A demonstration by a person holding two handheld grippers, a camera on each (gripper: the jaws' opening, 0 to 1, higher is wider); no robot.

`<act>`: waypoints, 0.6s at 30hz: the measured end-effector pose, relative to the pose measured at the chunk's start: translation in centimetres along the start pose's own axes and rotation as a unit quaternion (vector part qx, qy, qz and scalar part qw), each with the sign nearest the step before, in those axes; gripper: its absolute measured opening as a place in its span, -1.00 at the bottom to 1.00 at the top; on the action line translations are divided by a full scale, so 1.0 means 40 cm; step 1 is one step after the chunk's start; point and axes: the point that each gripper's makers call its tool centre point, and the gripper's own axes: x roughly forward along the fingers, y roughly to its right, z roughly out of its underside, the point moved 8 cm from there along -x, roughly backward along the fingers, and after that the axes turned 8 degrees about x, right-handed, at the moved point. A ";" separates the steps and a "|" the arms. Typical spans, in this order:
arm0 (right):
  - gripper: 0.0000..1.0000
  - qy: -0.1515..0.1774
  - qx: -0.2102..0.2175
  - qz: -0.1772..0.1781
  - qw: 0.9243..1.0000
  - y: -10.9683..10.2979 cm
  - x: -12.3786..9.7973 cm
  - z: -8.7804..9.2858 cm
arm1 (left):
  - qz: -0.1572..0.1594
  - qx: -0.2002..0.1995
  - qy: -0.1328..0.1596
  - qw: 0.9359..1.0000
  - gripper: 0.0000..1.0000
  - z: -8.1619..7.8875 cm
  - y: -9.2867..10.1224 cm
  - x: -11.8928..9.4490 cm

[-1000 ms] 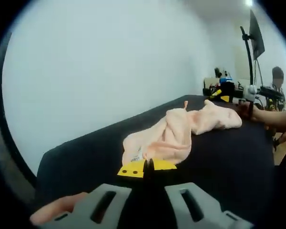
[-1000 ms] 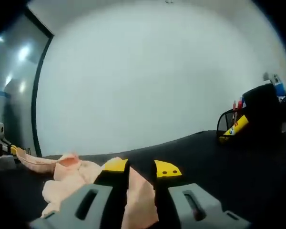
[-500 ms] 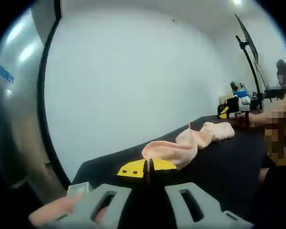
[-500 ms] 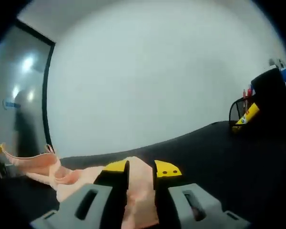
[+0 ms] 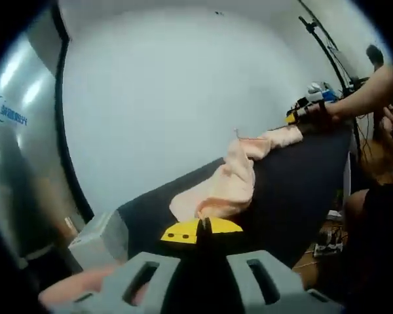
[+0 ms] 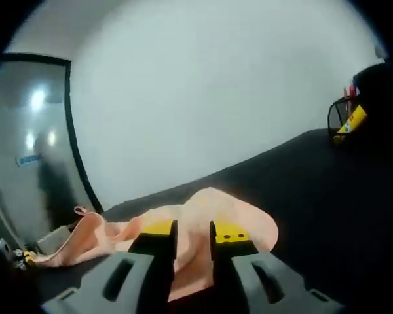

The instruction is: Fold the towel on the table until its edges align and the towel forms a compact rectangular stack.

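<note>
Left gripper [image 5: 203, 230]: yellow-tipped jaws pressed together with no gap; dark seam between the tips, no cloth discernible there. Whether anything is pinched cannot be told from the left gripper view.

Towel [image 5: 230, 183]: pale pink, crumpled, stretched in a loose rope along the black table [image 5: 295, 176], one bunched end near the left gripper tips, the other end running away toward the far right of that view. Small loop or tag standing up at the mid-length of the cloth. Far end meeting a person's hand [image 5: 327, 111] and the other gripper, seen small and dark with a yellow tip; contact there too small to confirm.

Right gripper [image 6: 192, 230]: jaws nearly closed, narrow gap remaining, pink towel [image 6: 209, 209] showing in that gap and bulging behind and to both sides of the tips. Appears clamped on the towel. Thin tail of cloth trailing off to the left in the right gripper view, low over the table [image 6: 314, 190].

Surroundings: grey box [image 5: 99, 237] beside the table's near corner; glass partition [image 5: 19, 144] with a blue label; white wall [image 6: 203, 98]; black stand with a yellow-marked item [image 6: 351, 119] at the table's far right; light stand [image 5: 331, 49] behind the person.
</note>
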 end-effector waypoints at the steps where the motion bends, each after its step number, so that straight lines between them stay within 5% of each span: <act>1: -0.62 0.002 -0.011 -0.001 1.000 -0.009 -0.004 0.005 | 0.001 0.005 0.007 1.000 -0.92 -0.001 -0.009 0.000; 6: -0.54 -0.029 -0.009 -0.010 0.999 -0.049 -0.018 0.053 | 0.053 0.002 0.005 0.999 -0.31 0.017 -0.019 0.010; 8: -0.56 -0.039 -0.012 -0.009 0.999 -0.052 -0.014 0.061 | 0.056 0.027 -0.001 0.998 -0.27 0.026 -0.023 0.002; 12: -0.76 -0.045 -0.021 -0.007 0.999 -0.046 0.002 0.059 | 0.102 0.002 -0.004 0.995 -0.18 0.034 -0.008 0.001; 14: -0.97 -0.046 -0.031 -0.005 0.998 -0.041 0.007 0.060 | 0.126 0.043 -0.009 0.991 -0.08 0.037 0.010 0.012; 16: -0.98 -0.045 -0.033 -0.031 0.998 -0.056 0.000 0.057 | 0.139 0.086 -0.023 0.986 -0.07 0.039 0.027 0.022; 17: -0.99 -0.040 -0.040 -0.039 0.998 -0.063 -0.004 0.053 | 0.135 0.081 0.001 0.988 -0.10 0.025 0.026 0.028; 18: -0.99 -0.025 -0.055 -0.052 0.997 -0.077 -0.016 0.044 | 0.139 0.097 -0.005 0.986 -0.09 0.029 0.022 0.036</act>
